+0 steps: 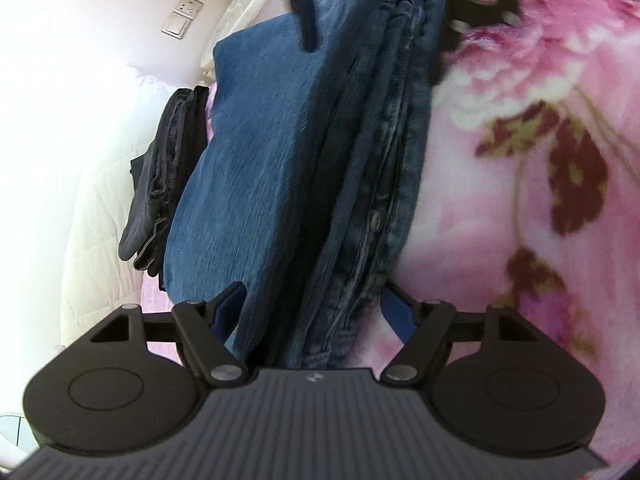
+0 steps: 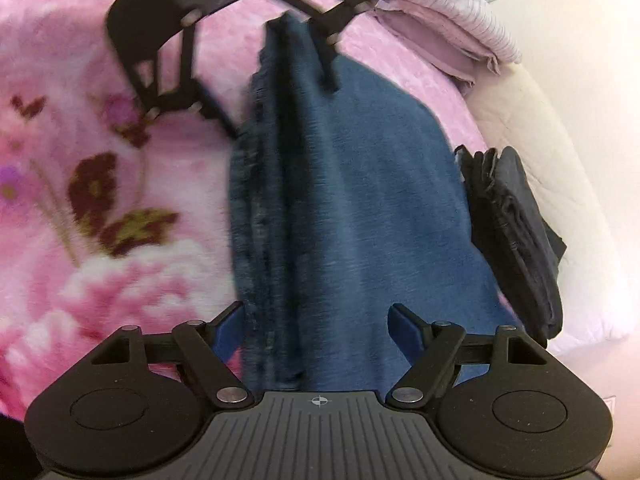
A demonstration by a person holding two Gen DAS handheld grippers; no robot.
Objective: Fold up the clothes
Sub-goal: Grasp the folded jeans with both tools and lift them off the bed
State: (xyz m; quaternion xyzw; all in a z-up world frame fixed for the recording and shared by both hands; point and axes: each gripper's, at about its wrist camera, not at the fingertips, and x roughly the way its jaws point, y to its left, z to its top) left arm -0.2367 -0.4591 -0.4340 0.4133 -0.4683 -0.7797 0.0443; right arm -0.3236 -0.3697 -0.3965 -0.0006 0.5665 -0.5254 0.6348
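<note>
Folded blue jeans [image 1: 288, 168] held edge-up over the pink bed blanket [image 1: 520, 160], left gripper [image 1: 312, 316] and right gripper [image 2: 316, 332] each straddling an end, fingers spread, unclamped; layers may splay loose.

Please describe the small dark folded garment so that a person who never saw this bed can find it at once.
Start from the pink flowered blanket that covers the bed, and find the blue folded jeans lying on it between the two tools. The dark folded garment lies beside the jeans, toward the white quilt. It is smaller than the jeans and nearly black, not blue.
</note>
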